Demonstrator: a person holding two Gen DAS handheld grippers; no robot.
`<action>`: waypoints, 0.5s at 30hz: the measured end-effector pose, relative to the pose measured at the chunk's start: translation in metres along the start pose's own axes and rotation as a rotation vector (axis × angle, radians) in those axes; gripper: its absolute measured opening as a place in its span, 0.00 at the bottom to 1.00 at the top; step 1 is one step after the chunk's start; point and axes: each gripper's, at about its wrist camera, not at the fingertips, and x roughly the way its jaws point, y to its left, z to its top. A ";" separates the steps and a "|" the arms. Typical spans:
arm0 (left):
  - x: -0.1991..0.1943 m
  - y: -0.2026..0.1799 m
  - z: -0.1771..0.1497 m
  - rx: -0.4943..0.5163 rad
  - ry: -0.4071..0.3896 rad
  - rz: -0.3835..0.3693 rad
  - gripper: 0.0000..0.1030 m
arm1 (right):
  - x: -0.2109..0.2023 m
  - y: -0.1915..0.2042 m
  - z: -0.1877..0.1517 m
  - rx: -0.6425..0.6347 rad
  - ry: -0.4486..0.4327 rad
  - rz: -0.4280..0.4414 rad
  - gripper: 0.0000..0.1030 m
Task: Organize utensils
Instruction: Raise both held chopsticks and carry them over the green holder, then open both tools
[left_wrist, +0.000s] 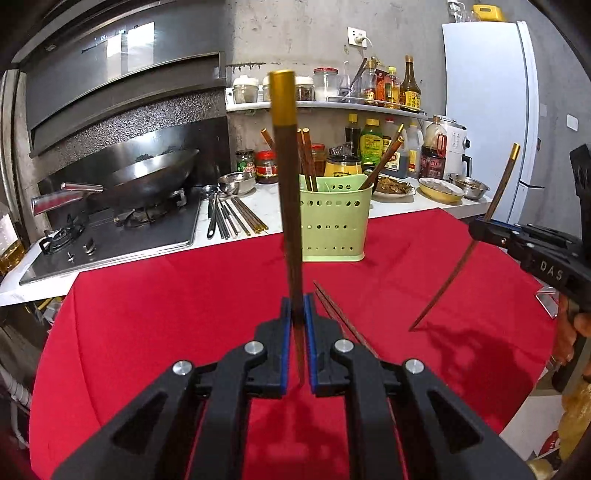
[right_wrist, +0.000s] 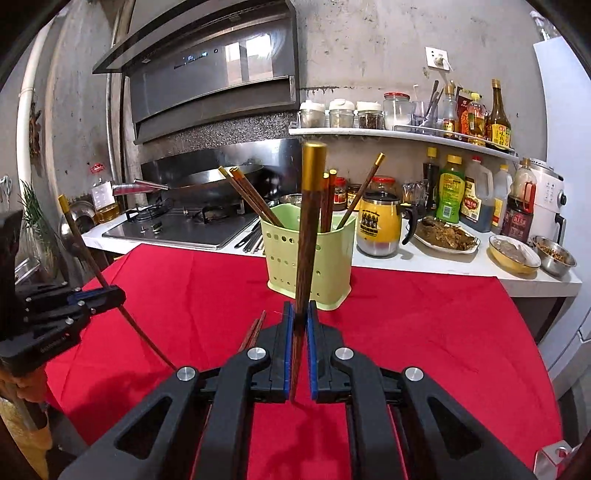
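My left gripper (left_wrist: 297, 306) is shut on a brown wooden chopstick (left_wrist: 286, 177) with a gold cap, which stands nearly upright. My right gripper (right_wrist: 300, 310) is shut on a second gold-capped chopstick (right_wrist: 309, 221), also upright. Each gripper shows in the other's view, holding its stick tilted: right gripper (left_wrist: 480, 227), left gripper (right_wrist: 114, 295). A light green perforated holder (left_wrist: 334, 221) (right_wrist: 308, 258) stands on the red cloth just ahead of both grippers, with several chopsticks in it. A pair of chopsticks (left_wrist: 338, 317) (right_wrist: 255, 328) lies on the cloth between the grippers.
The red cloth (left_wrist: 184, 314) covers a round table. Behind it a white counter (left_wrist: 236, 236) carries a gas hob with a wok (left_wrist: 147, 177), metal spoons and chopsticks (left_wrist: 229, 214), jars, sauce bottles, a yellow jug (right_wrist: 380, 225) and food dishes (right_wrist: 443, 236). A white fridge (left_wrist: 491, 103) stands at right.
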 end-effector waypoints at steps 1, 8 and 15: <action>-0.002 0.001 0.000 0.000 -0.006 -0.001 0.06 | -0.001 0.000 0.001 -0.006 -0.006 -0.008 0.07; -0.002 0.002 0.033 -0.028 -0.100 -0.017 0.06 | 0.000 -0.009 0.030 0.004 -0.076 -0.015 0.07; 0.019 -0.016 0.097 -0.017 -0.235 -0.089 0.06 | 0.021 -0.002 0.078 -0.022 -0.192 0.007 0.07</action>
